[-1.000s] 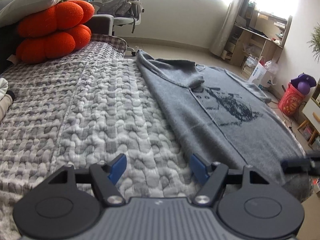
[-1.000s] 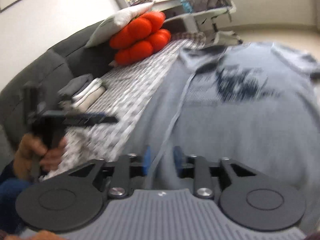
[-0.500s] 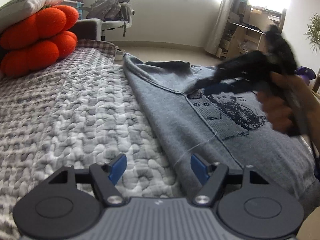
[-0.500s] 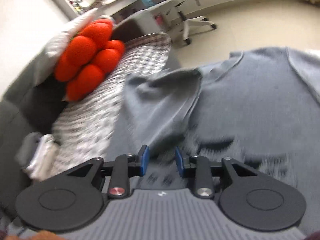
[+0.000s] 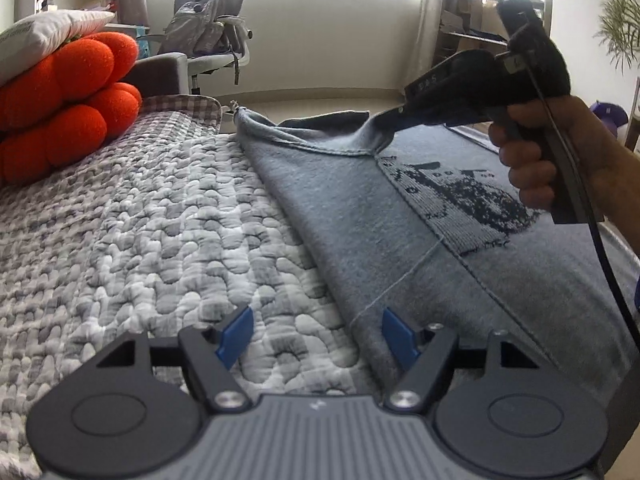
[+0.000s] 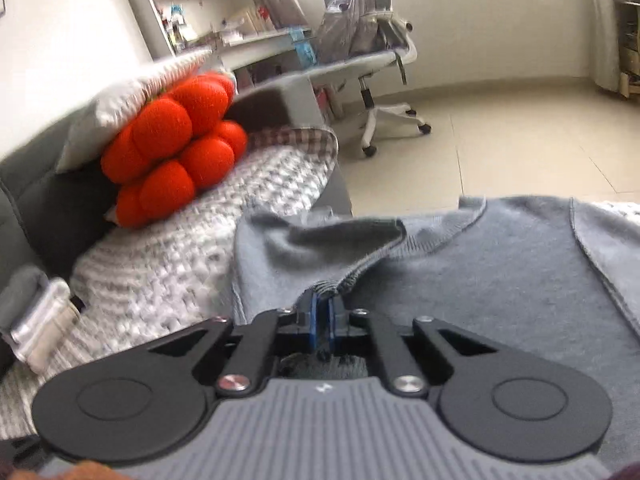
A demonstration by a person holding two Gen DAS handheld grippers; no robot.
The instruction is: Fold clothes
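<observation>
On a quilted sofa cover [image 5: 152,216], the right gripper [image 6: 320,320] pinches the folded-in sleeve of a grey sweater [image 5: 352,200] while the left gripper [image 5: 316,332] hovers agape and empty; a shallow bite could slip, undoing the fold.

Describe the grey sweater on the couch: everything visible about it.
The grey sweater looks like soft knit, with a dark pixelated picture on a ribbed chest panel. It lies spread flat on the quilted grey-white cover, one side already folded inward. The right gripper is shut on the sleeve's ribbed cuff, raising it slightly. The open left gripper straddles the near folded edge.
</observation>
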